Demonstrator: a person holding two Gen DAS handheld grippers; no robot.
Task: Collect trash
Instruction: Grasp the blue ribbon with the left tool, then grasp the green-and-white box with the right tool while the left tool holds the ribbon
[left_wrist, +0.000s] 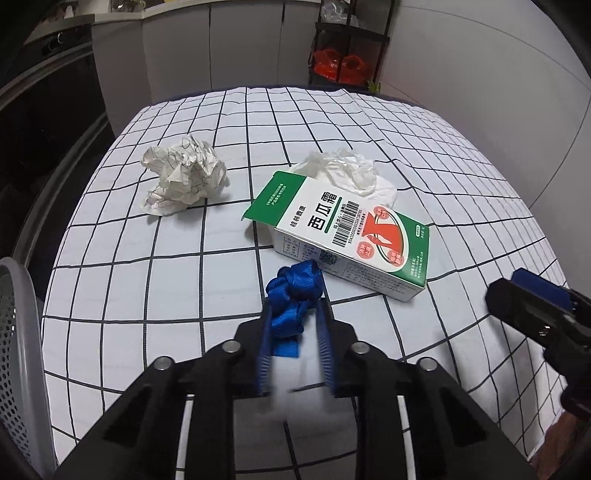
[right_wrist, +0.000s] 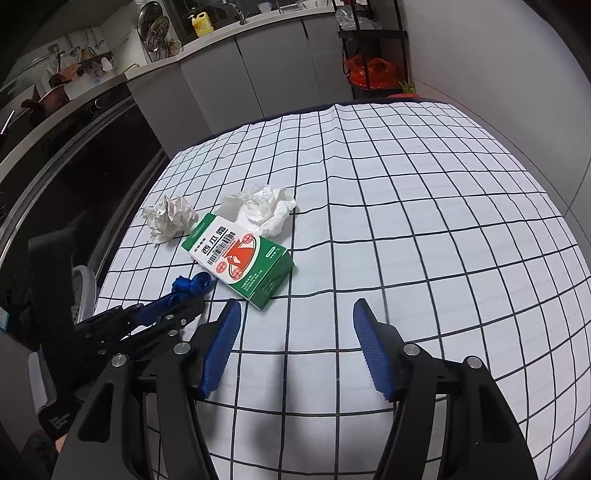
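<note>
The left wrist view shows the left gripper (left_wrist: 295, 314) narrowed around a knotted bundle of blue woven strap (left_wrist: 293, 295), which is held between its ribbed blue fingers (left_wrist: 266, 347); whether the bundle is lifted off the white black-gridded tablecloth (left_wrist: 147, 295) cannot be told. Just beyond the strap, touching or nearly so, a green-and-white cardboard box (left_wrist: 351, 236) lies flat, its long axis running from far left to near right, its open flap at the far-left end. A crumpled white tissue (left_wrist: 351, 170) is seen against the box's far side, and a crumpled ball of scribbled white paper (left_wrist: 184, 173) lies apart to the left. A grey perforated basket (left_wrist: 14, 332), judged the likely place for the trash, is seen at the near left, so the held strap would be carried leftward. The right gripper (right_wrist: 295, 328) is held wide and empty above the cloth, with the box ahead of it and to its left.
</note>
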